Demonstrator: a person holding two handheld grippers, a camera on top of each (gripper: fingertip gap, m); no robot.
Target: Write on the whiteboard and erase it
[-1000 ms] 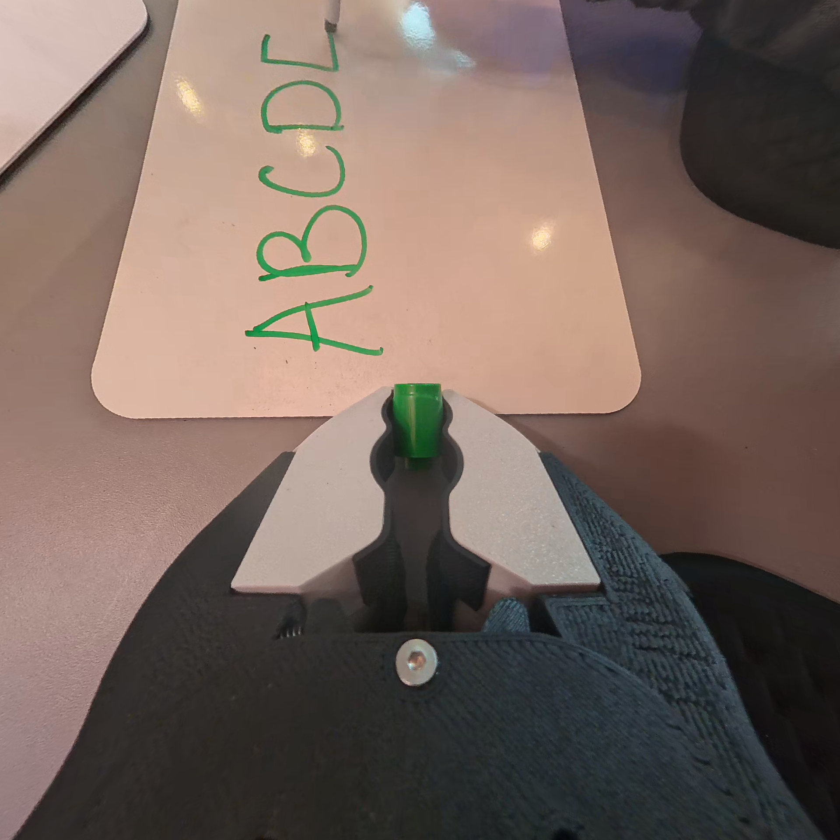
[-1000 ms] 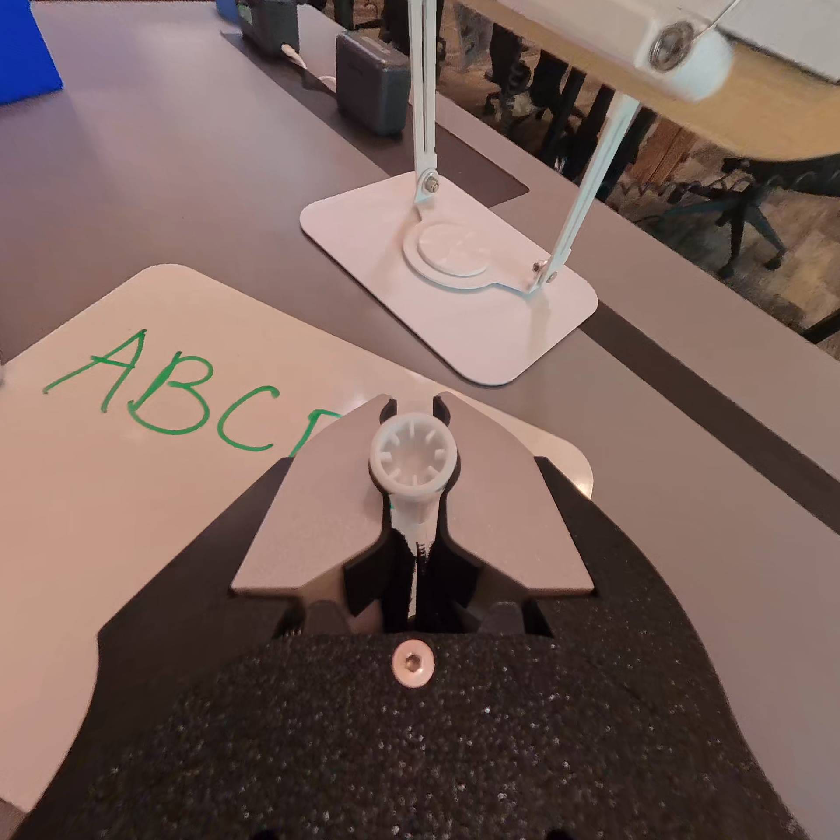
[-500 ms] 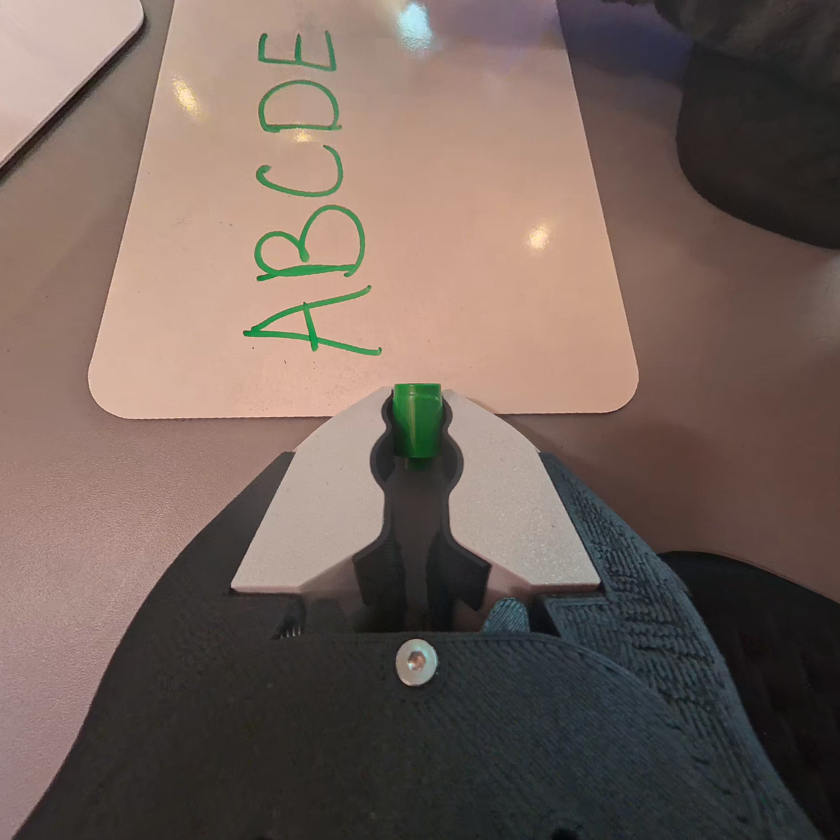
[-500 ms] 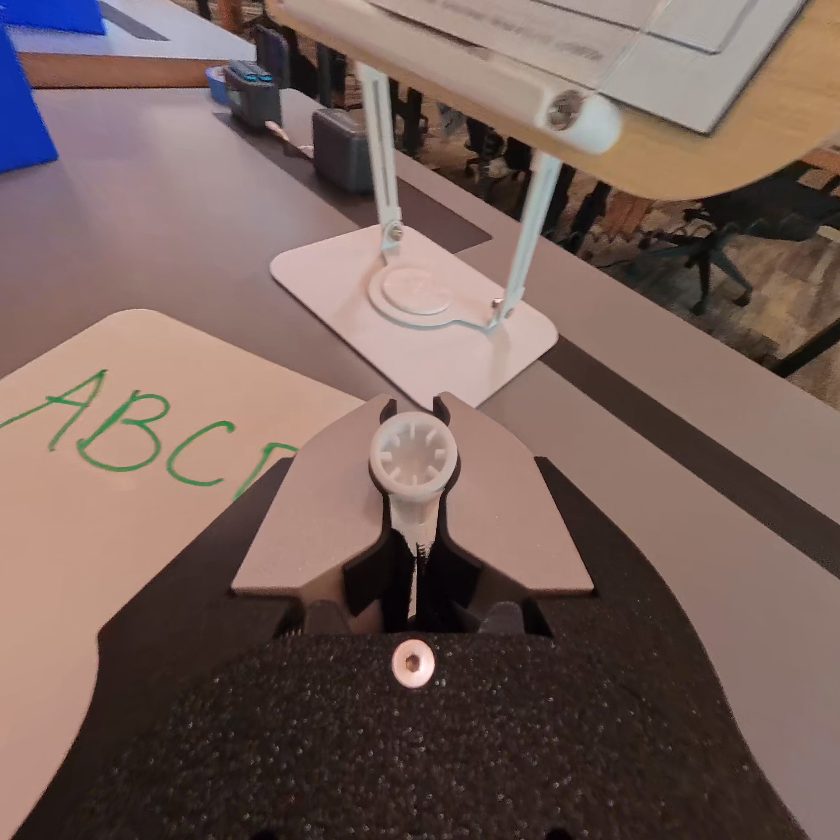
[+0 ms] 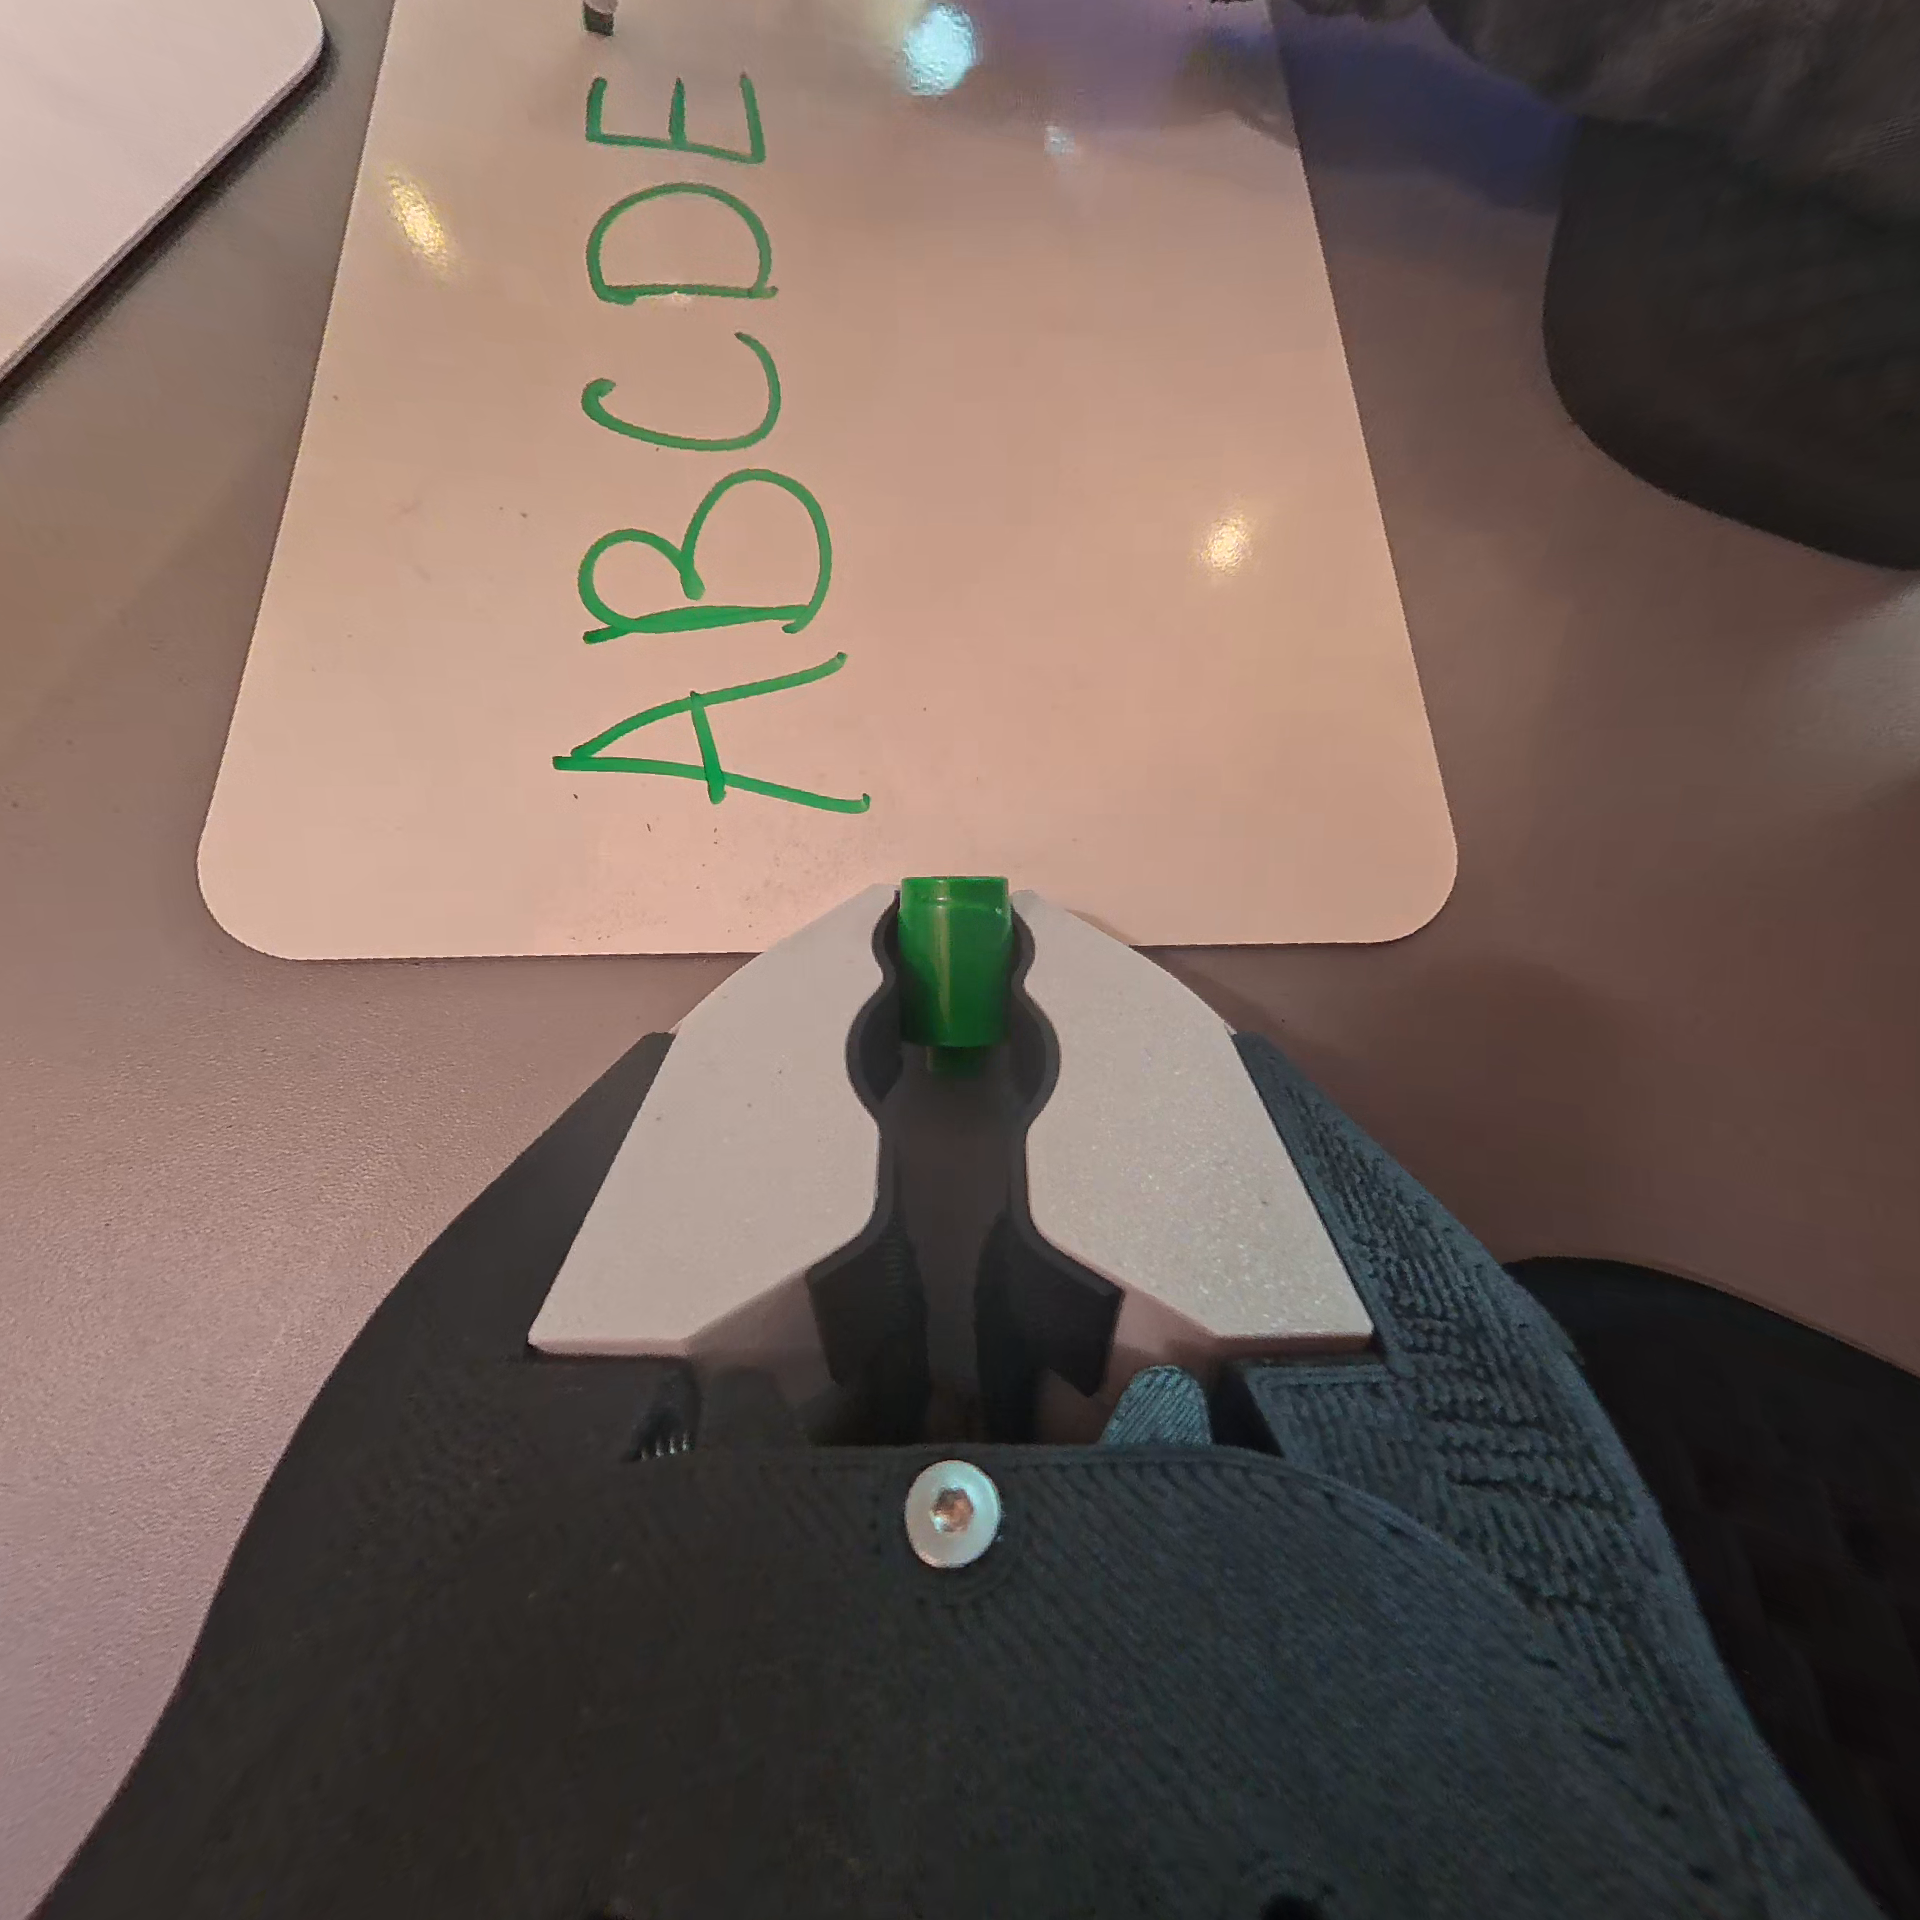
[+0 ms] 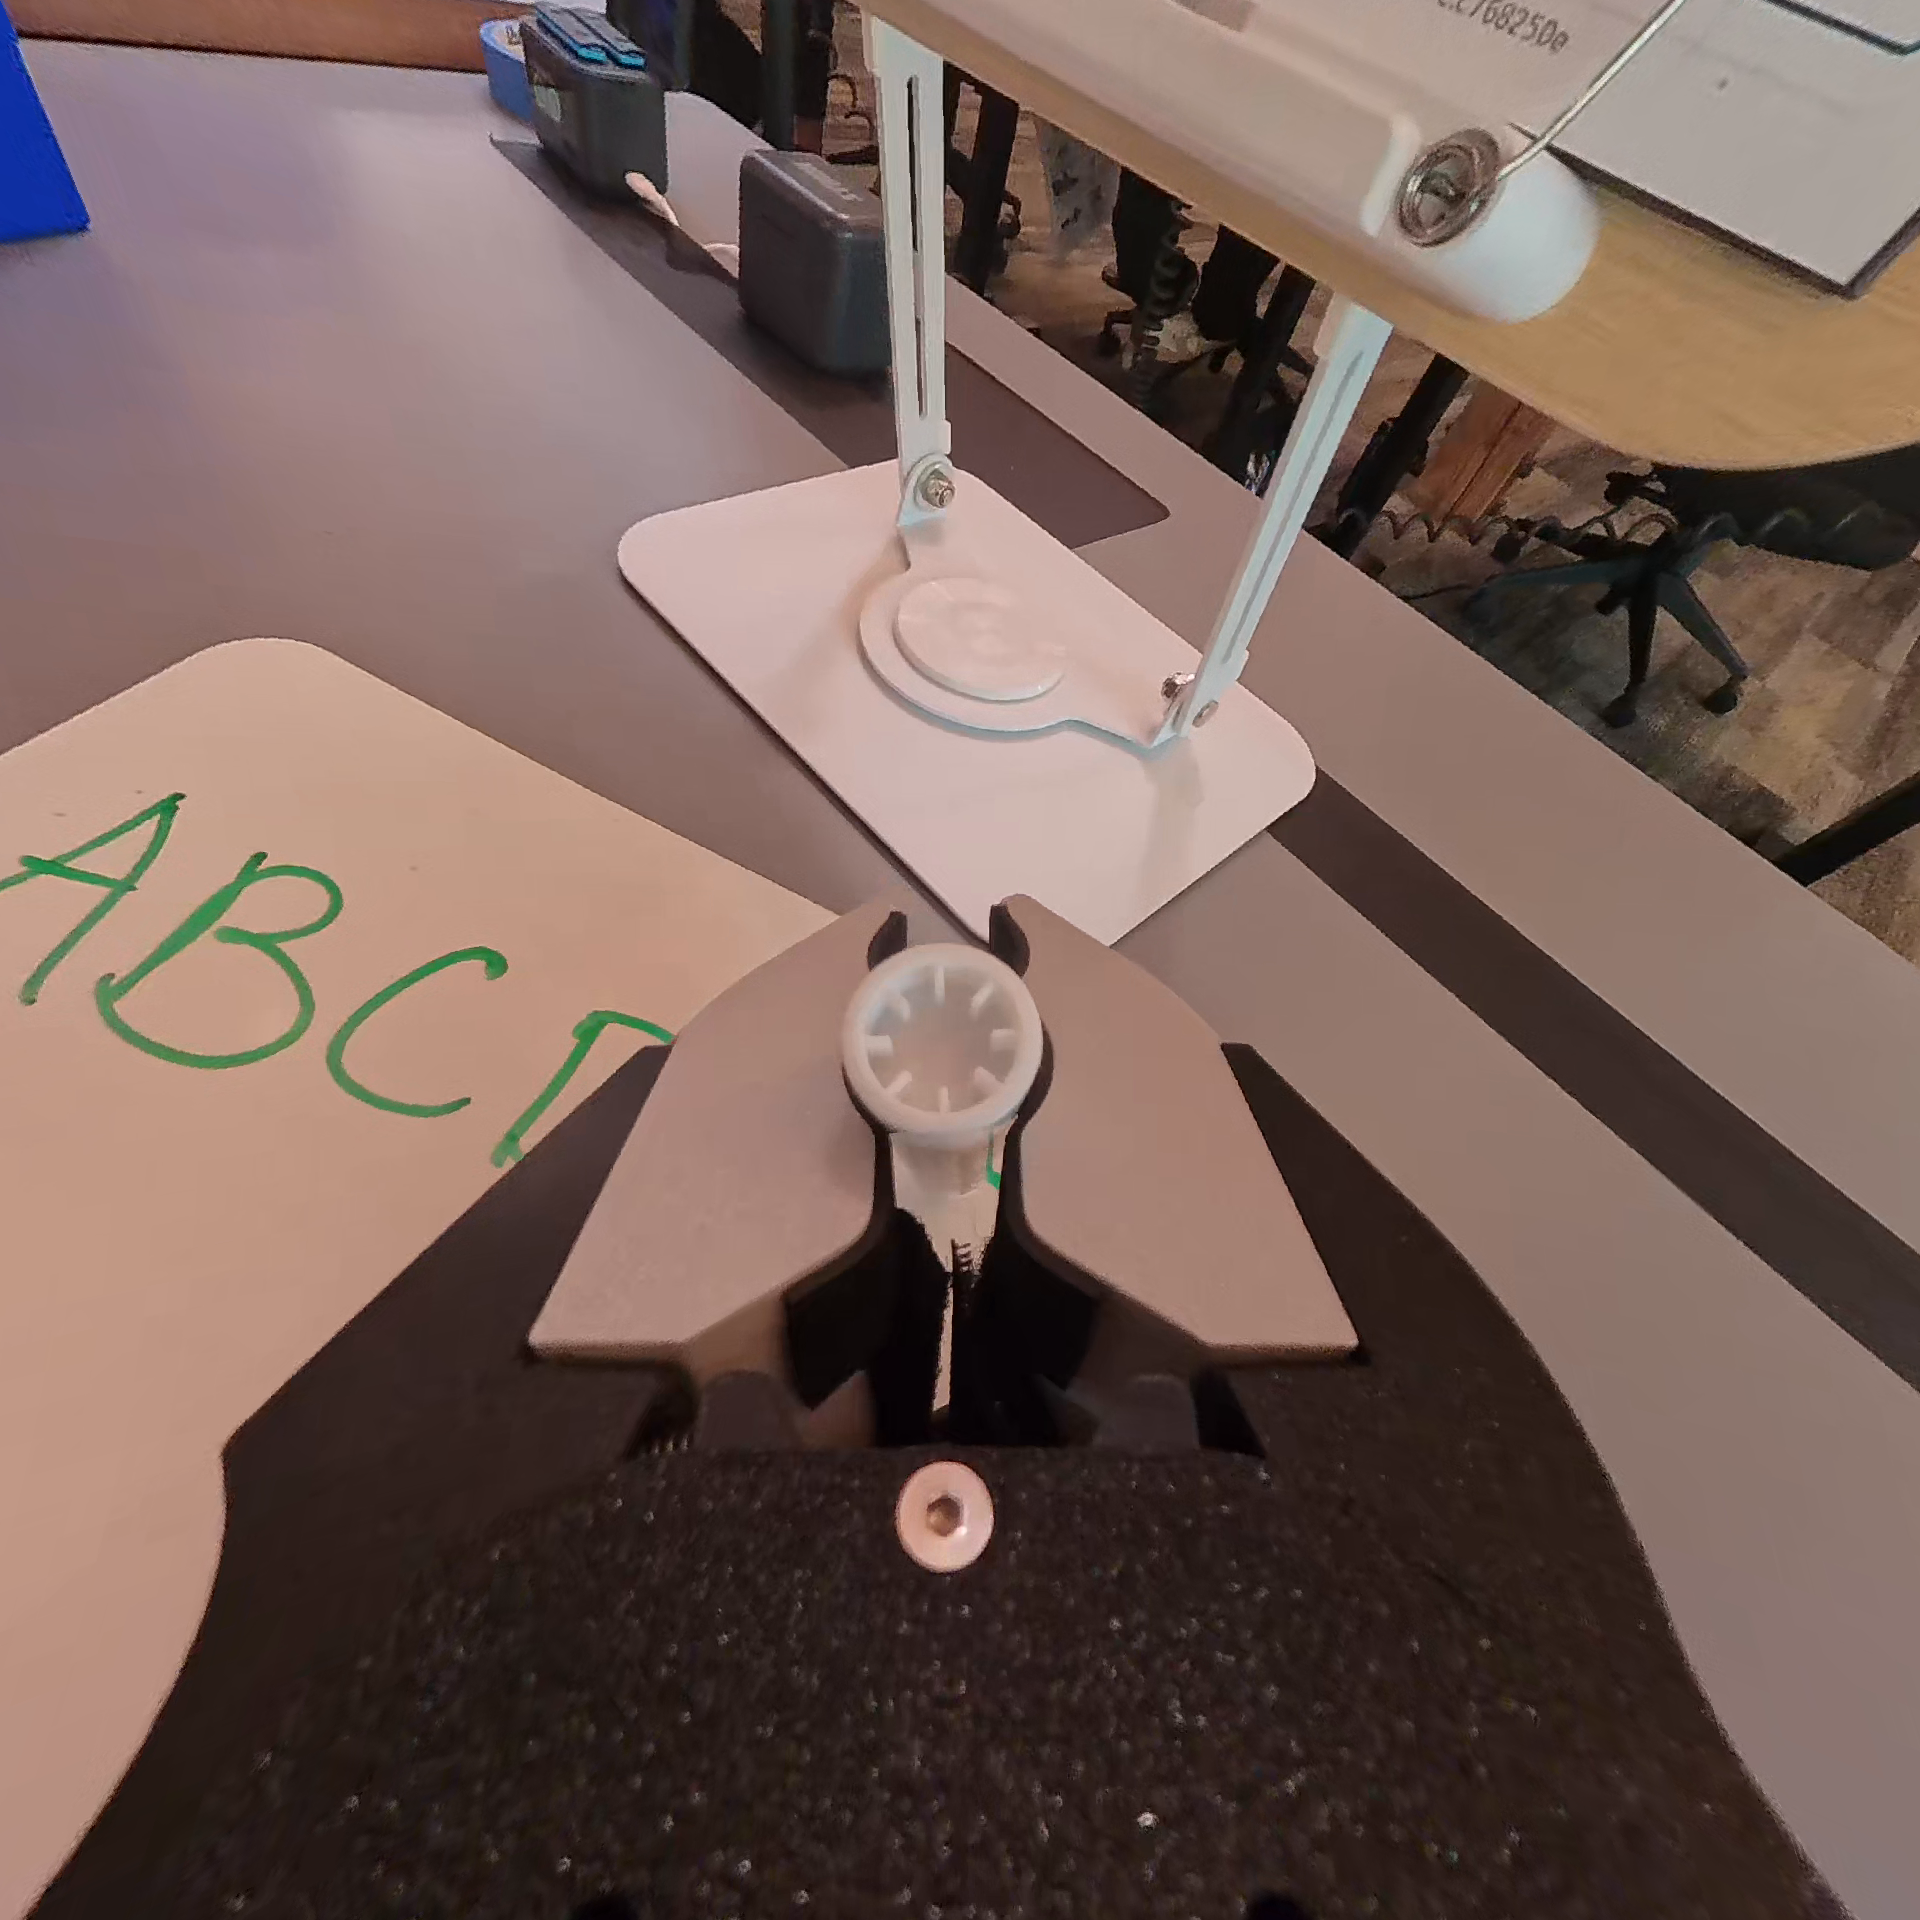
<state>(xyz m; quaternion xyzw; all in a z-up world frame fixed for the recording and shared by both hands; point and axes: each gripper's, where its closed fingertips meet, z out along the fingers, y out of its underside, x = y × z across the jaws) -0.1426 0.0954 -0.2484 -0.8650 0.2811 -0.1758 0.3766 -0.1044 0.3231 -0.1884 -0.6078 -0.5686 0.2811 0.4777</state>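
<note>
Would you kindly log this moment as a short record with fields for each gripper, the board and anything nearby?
left gripper: shut on small green marker cap
right gripper: shut on white marker barrel, seen end-on
flat white rounded-corner whiteboard: lies on brown table, bears green handwritten letters, not erased
white metal stand base: on table beyond whiteboard

The flat rounded-corner whiteboard (image 5: 1039,520) lies on the grey-brown surface (image 5: 156,1039), directly ahead of the left gripper (image 5: 951,914), whose jaws clamp a small green marker cap (image 5: 951,961). The right gripper (image 6: 943,925), holding a white marker (image 6: 940,1049), sits over the board's far end. Beyond it stands a white metal stand (image 6: 966,727), with two small grey cases (image 6: 810,260) farther back.
</note>
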